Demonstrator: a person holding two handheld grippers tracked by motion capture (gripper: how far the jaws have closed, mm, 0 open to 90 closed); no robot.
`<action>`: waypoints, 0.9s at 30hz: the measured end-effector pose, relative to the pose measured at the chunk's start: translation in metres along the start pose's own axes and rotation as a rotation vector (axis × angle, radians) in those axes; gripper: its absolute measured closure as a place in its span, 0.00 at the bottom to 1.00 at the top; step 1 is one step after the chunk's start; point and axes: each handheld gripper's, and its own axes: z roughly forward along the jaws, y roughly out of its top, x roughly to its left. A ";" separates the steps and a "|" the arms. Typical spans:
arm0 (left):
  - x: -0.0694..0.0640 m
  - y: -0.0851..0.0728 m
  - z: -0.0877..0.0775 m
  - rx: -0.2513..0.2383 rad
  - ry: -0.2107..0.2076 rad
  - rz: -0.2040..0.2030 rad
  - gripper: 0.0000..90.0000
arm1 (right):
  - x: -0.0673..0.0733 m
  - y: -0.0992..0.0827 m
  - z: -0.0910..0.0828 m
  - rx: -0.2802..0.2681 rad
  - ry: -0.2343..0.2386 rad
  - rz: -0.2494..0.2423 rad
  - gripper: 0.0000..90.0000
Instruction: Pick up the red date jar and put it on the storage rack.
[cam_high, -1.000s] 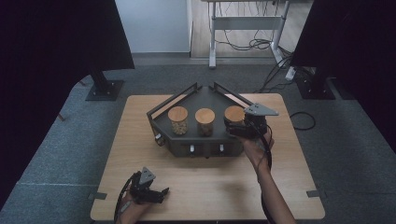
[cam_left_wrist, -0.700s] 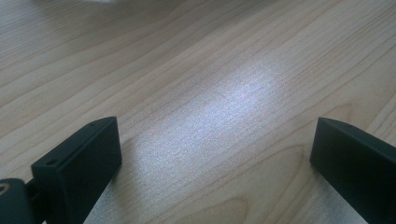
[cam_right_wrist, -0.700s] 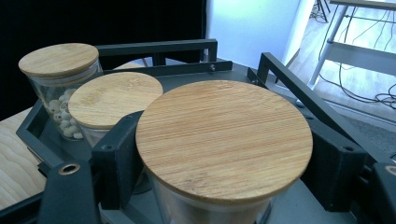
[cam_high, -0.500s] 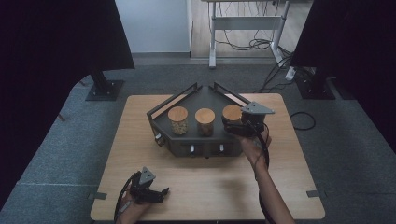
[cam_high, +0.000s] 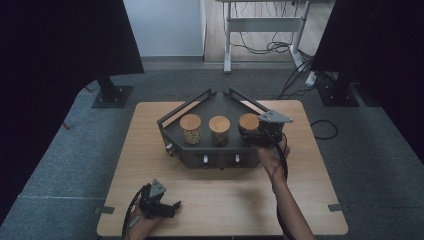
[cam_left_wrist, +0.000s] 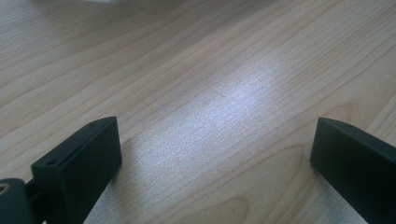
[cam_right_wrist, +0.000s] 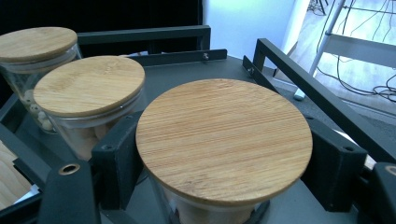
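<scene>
Jar (cam_right_wrist: 224, 140), rightmost of three on the rack (cam_high: 200, 102) at the counter's (cam_high: 310, 200) far side, sits clamped below its lid by the right gripper (cam_right_wrist: 224, 163). Left gripper (cam_left_wrist: 210, 154) rests open near the front edge. Lifting askew could clip the neighbouring jar (cam_right_wrist: 88, 91) or rail.

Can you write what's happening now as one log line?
right claw: shut on right jar | left claw: open, over table | rack: three jars

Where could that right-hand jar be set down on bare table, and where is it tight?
Bare wood lies in front of the rack, between the left gripper and the person's right forearm, and along the table's left edge. Crowded: the rack's row, where the right gripper clamps the right-hand jar.
</scene>
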 end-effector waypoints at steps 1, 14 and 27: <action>0.000 0.000 0.000 0.001 -0.001 0.001 0.02 | 0.000 0.000 0.000 0.001 0.001 0.002 0.26; 0.000 0.000 0.000 0.002 -0.001 0.001 0.02 | -0.002 -0.007 0.005 0.015 0.002 0.009 0.26; 0.000 0.000 0.000 0.002 -0.001 0.002 0.02 | -0.007 -0.014 0.004 0.001 0.011 0.039 0.25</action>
